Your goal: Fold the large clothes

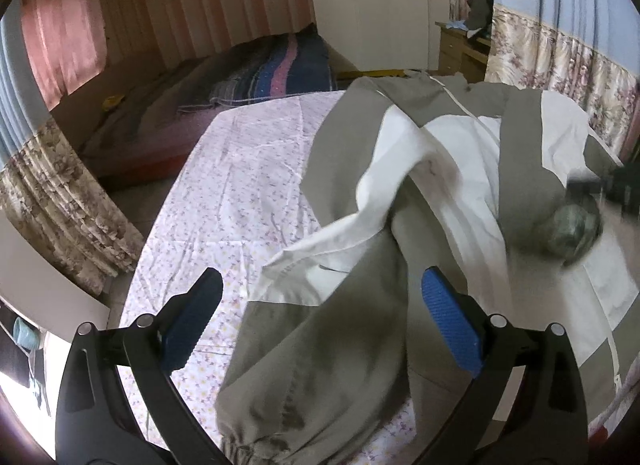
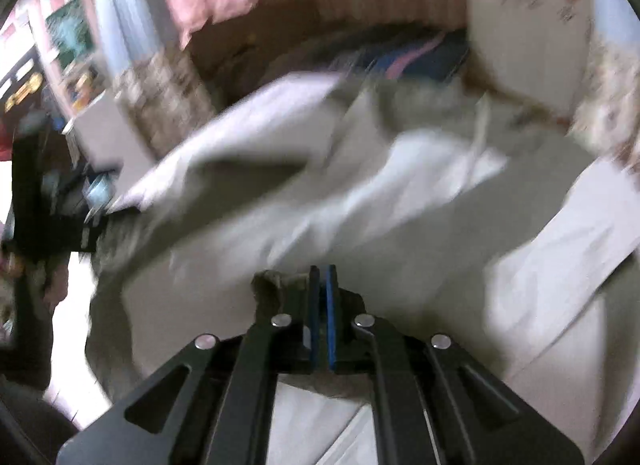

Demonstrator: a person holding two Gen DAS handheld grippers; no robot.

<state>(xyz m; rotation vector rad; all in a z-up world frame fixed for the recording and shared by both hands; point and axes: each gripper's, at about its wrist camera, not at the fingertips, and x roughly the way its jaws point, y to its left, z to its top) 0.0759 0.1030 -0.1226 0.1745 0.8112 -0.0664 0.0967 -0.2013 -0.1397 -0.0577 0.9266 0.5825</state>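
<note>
One bed (image 1: 224, 169) under a floral sheet carries one grey-and-white jacket (image 1: 360, 249), which covers the right half of the sheet. The jacket's long axis runs from the near edge toward the far right, its white zipper line (image 1: 460, 105) pointing away and one elastic cuff (image 1: 256, 445) lying nearest. A second bed (image 1: 168, 105) with one striped blanket (image 1: 280, 69) stands farther left. The left claw (image 1: 320, 305) hovers over the near sleeve, fingers wide apart. The right claw (image 2: 320, 297), in a blurred view, is clamped together on a bunched fold of the jacket (image 2: 400, 225).
</note>
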